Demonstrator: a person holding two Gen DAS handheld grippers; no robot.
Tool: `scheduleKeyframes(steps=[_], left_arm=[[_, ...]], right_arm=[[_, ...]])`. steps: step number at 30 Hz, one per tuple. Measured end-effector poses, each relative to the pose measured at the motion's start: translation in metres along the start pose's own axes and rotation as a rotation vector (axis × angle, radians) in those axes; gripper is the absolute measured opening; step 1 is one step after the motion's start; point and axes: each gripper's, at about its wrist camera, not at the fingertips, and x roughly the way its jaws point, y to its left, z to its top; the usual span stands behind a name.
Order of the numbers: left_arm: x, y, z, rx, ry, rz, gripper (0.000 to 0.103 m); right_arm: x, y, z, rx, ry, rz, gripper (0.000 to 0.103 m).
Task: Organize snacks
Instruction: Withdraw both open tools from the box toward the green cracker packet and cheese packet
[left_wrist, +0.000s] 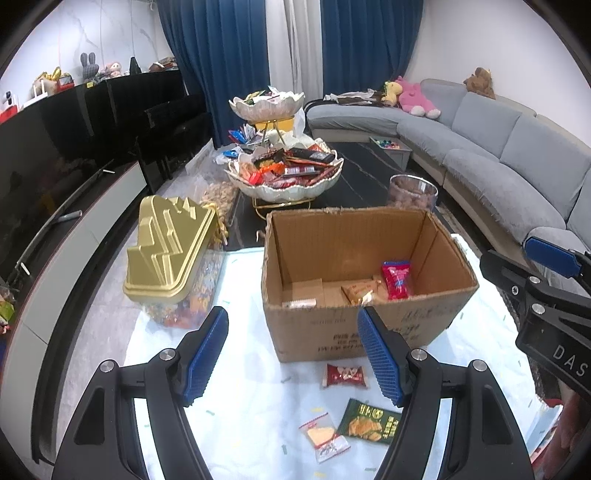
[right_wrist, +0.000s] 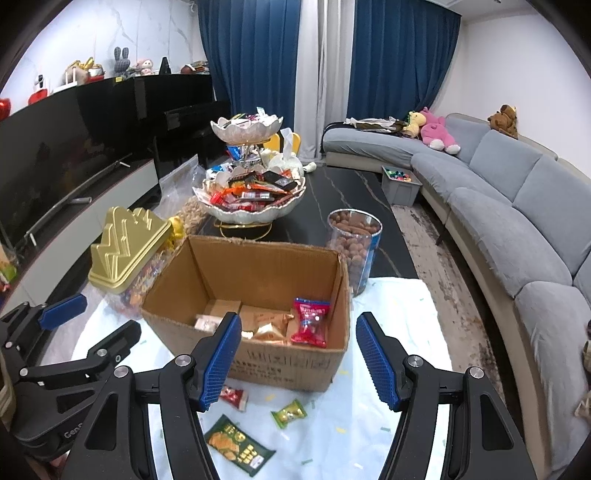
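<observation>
- The open brown cardboard box (left_wrist: 365, 280) sits on a white cloth (left_wrist: 243, 406) that covers the near end of the table
- Inside the box, a shiny red snack bag (left_wrist: 397, 279) leans on the right wall, a tan snack pack (left_wrist: 360, 290) lies beside it, and a small pale packet (left_wrist: 299, 304) lies at the left front corner
- On the cloth in front of the box lie loose snacks: a small red packet (left_wrist: 345, 376), a dark green bag with a picture of golden chips (left_wrist: 369, 424), and a clear packet with a yellow snack inside (left_wrist: 323, 435)
- A little green wrapped candy (right_wrist: 289, 413) lies on the cloth too, seen from the right wrist
- Left of the box stands a clear tub with a gold stepped lid (left_wrist: 170, 243), full of bright wrapped sweets
- Behind the box, a white shell-shaped bowl on a gold stand (left_wrist: 284, 173) is heaped with many wrapped snacks, and a smaller white bowl (left_wrist: 266, 103) sits above it with more snacks
- A clear round jar (right_wrist: 354, 247) behind the right side of the box holds brown round snacks
- A small grey bin (right_wrist: 400, 186) by the grey sofa (right_wrist: 498, 206) holds small colourful things
- The left gripper (left_wrist: 293, 350) hangs over the cloth in front of the box, its blue pads apart with nothing between them
- The right gripper (right_wrist: 299, 360) hangs at the front edge of the box, also spread wide and carrying nothing
</observation>
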Motion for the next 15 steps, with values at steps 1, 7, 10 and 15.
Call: scheduleKeyframes(steps=[1,7,10,15], left_arm=[[-0.001,0.0,-0.003,-0.001,0.002,0.004,0.072],[-0.002,0.001,-0.019,-0.013,0.016,0.022,0.072],[-0.001,-0.001,-0.028,-0.021,0.027,0.028,0.073],[0.004,-0.003,-0.044,-0.028,0.053,0.033,0.073]], right_arm=[[0.0,0.0,-0.003,0.0,0.002,0.0,0.066],[-0.002,0.003,-0.019,-0.01,0.012,0.005,0.065],[-0.002,0.005,-0.026,-0.023,0.017,0.011,0.065],[-0.001,0.007,-0.035,-0.043,0.028,0.023,0.065]])
